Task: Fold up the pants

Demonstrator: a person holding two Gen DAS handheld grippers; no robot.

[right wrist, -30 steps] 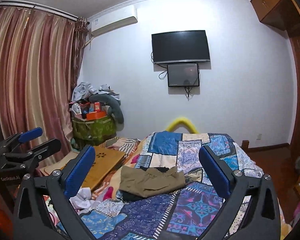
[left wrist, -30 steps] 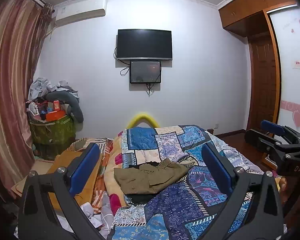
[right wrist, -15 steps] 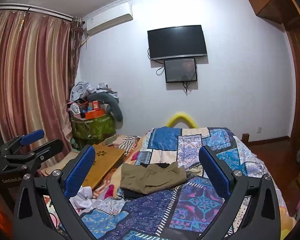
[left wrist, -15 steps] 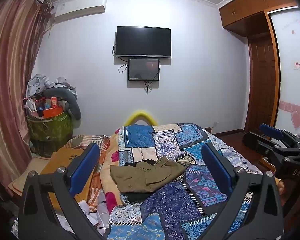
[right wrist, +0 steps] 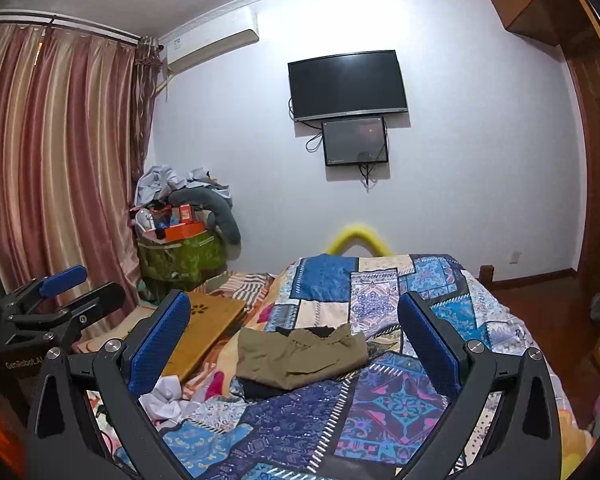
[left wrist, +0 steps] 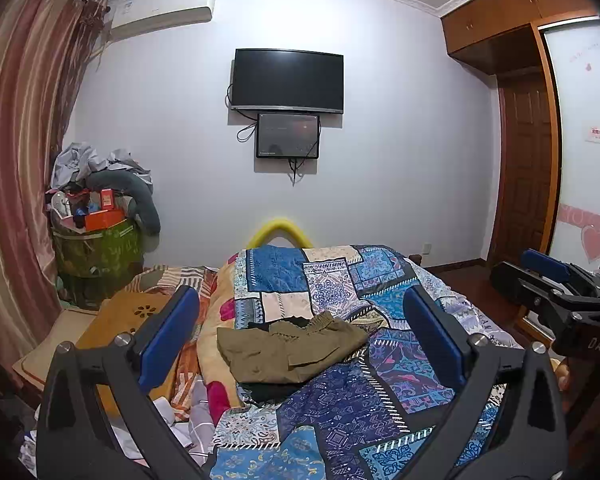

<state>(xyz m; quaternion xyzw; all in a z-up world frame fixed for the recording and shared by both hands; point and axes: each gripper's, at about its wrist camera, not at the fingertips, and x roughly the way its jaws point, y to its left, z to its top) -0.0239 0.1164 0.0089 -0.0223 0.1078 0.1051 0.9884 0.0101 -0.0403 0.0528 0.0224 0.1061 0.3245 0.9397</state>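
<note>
Olive-green pants (left wrist: 288,350) lie folded in a compact bundle on a dark garment on the patchwork quilt (left wrist: 340,408); they also show in the right wrist view (right wrist: 300,354). My left gripper (left wrist: 300,336) is open and empty, held above and short of the pants. My right gripper (right wrist: 296,334) is open and empty, also short of the pants. Each gripper shows at the edge of the other's view: the right gripper (left wrist: 556,292) and the left gripper (right wrist: 64,300).
A wooden lap desk (right wrist: 208,328) lies left of the quilt. A green bin (left wrist: 96,256) heaped with clutter stands by the curtain (right wrist: 56,168). A TV (left wrist: 288,80) hangs on the far wall. A wooden wardrobe (left wrist: 524,140) is at the right.
Both views shifted slightly; the pants sit a little lower and nearer in frame. The pants themselves have not moved and both grippers stay open.
</note>
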